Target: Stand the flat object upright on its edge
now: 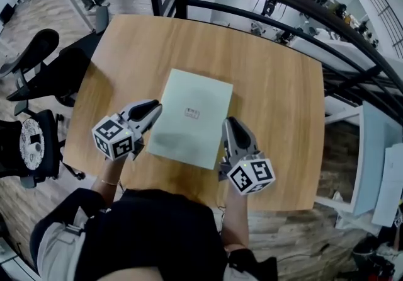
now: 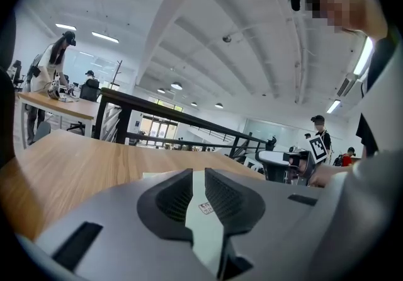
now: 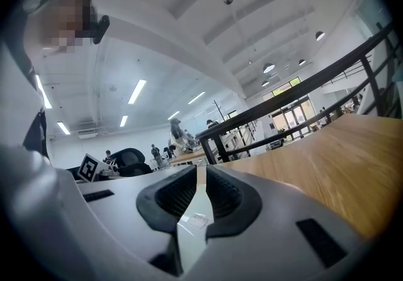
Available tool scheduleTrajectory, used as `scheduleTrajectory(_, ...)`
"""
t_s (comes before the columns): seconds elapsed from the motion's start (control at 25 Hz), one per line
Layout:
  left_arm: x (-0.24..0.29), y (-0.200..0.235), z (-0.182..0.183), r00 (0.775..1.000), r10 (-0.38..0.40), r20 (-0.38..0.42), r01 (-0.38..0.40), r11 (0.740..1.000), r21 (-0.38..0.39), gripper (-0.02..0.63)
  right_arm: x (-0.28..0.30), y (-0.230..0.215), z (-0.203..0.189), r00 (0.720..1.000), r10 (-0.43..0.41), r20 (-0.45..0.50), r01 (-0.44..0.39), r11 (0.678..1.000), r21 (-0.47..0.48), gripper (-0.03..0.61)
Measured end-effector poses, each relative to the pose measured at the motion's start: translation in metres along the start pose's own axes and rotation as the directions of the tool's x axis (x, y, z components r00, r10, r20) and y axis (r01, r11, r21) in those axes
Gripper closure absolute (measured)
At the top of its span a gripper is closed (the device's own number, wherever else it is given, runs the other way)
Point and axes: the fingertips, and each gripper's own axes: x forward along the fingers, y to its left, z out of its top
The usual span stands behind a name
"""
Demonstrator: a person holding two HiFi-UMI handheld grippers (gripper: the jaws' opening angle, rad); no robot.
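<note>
Lying flat on the table (image 1: 277, 84), the pale board (image 1: 189, 116) sits between the left gripper (image 1: 156, 108) and the right gripper (image 1: 230, 122), both with jaws pressed together, empty.

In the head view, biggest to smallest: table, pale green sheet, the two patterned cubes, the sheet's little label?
1. table
2. pale green sheet
3. left cube and right cube: look alike, unranked; both sit nearer the camera
4. label
</note>
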Motion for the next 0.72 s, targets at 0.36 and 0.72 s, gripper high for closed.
scheduleTrajectory(0.36, 0.029, 0.032, -0.016, 0.999, 0.01, -0.037, -0.013, 0.998, -0.058, 0.509, 0.022, -0.03, -0.014, 0.998, -0.052, -0.041, 0.052, 0.999, 0.004, 0.546)
scheduleTrajectory(0.72, 0.049, 0.055, -0.042, 0.986, 0.002, -0.167, -0.009, 0.999, -0.04, 0.387, 0.041, -0.054, -0.035, 0.986, -0.121, -0.114, 0.125, 0.991, 0.037, 0.434)
